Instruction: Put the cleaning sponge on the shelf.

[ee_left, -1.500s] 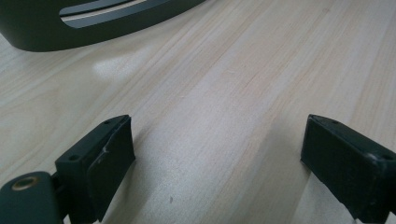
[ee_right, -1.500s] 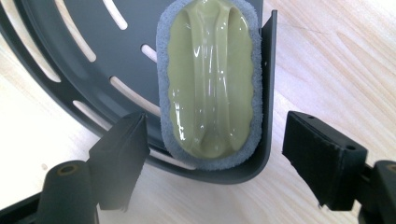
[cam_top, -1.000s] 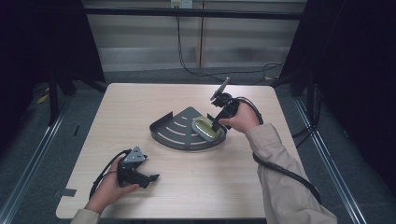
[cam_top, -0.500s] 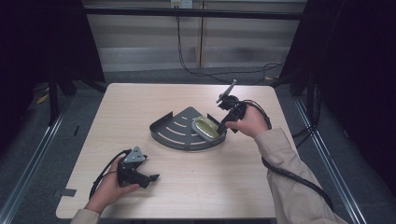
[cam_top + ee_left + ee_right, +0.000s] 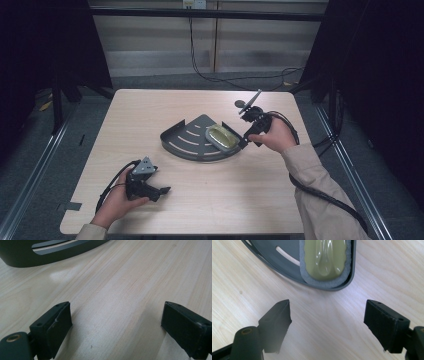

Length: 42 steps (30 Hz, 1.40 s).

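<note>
The green sponge (image 5: 220, 137) lies in the right corner of the dark slotted tray (image 5: 186, 141) at the middle of the surface (image 5: 250, 200), its grey edge against the tray's rim. The right gripper (image 5: 243, 143), a second ago down at the sponge, has drawn back just off the tray's right tip, jaws spread wide and empty over bare wood. The left gripper (image 5: 165, 190) rests near the front edge, wide open and empty, well apart from the tray.

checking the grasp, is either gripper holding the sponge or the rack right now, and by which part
Nothing is held. The right gripper is open above bare table just short of the rack with the sponge; the left gripper is open too.
</note>
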Tool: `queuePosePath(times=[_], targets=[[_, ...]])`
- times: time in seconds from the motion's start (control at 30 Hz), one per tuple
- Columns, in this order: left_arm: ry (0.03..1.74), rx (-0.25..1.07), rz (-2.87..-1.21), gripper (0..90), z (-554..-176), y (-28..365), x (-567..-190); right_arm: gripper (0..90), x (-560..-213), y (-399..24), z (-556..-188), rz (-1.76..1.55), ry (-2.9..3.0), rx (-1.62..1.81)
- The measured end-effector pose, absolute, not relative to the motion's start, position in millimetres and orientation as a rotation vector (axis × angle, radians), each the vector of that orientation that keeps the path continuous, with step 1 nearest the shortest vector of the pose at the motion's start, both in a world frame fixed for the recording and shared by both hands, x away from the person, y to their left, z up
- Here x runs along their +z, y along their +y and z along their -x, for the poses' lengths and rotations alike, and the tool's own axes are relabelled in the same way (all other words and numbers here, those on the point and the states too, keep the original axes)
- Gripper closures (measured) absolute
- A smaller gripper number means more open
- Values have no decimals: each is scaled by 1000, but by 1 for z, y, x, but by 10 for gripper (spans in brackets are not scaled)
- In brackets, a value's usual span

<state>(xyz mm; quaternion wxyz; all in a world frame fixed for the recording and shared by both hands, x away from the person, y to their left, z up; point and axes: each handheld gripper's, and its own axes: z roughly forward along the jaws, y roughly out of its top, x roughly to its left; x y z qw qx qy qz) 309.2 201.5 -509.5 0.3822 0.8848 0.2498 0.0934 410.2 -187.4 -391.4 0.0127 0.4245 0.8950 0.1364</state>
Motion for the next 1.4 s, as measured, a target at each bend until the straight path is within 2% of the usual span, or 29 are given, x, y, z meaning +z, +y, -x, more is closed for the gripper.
queuePosePath(times=[1.4], targets=[[641, 231, -2257, 90, -309, 201, -510, 214, -420, -223, -362, -1266, 2813, 494]])
